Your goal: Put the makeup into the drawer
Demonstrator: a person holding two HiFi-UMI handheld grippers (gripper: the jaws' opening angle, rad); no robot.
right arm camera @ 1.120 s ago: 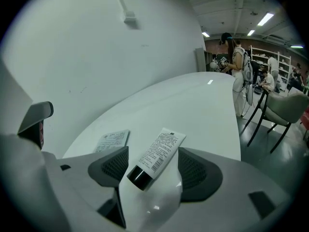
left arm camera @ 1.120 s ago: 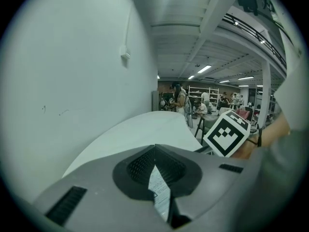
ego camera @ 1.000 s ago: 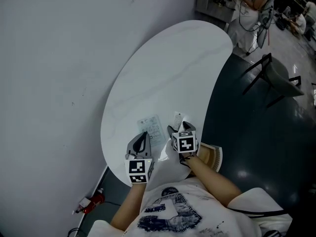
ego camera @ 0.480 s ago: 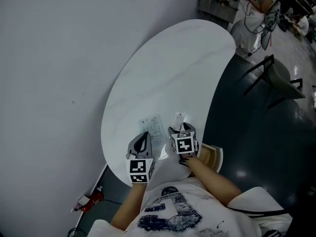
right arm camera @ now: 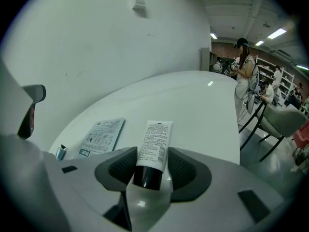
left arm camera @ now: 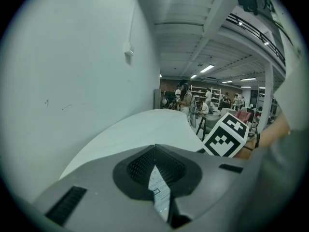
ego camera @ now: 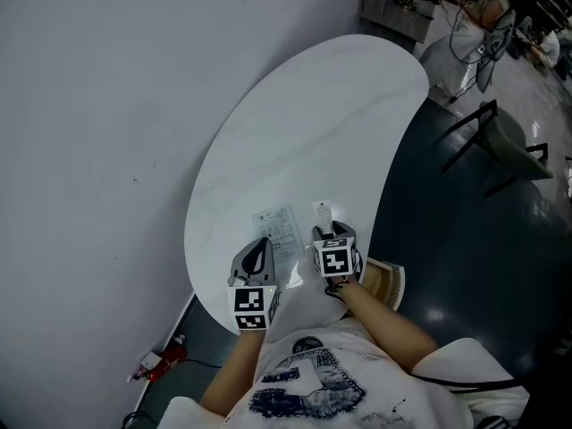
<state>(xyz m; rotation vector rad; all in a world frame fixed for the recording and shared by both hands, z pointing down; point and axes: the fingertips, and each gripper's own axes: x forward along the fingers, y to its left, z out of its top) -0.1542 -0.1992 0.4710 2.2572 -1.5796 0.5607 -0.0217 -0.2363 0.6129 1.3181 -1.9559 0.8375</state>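
A white makeup tube (right arm camera: 154,146) with a black cap lies on the white oval table (ego camera: 304,123), cap end toward me. My right gripper (right arm camera: 150,170) has just been closing on it, and both pads now touch the tube's sides near the cap. From the head view the tube (ego camera: 322,213) sticks out ahead of the right gripper (ego camera: 328,231). A printed flat sachet (ego camera: 279,231) lies just to its left. My left gripper (ego camera: 259,245) hovers beside the sachet, shut and holding nothing; a strip of the sachet (left arm camera: 159,195) shows under its jaws.
A small silver capped item (right arm camera: 60,152) lies left of the sachet (right arm camera: 101,137). A tan open box, maybe the drawer (ego camera: 386,282), sticks out below the table edge by my right hand. A dark chair (ego camera: 500,146) and people stand at the back right; a wall runs along the left.
The right gripper's jaws have closed in around the tube and the hand has shifted a little. The left gripper has stayed where it was.
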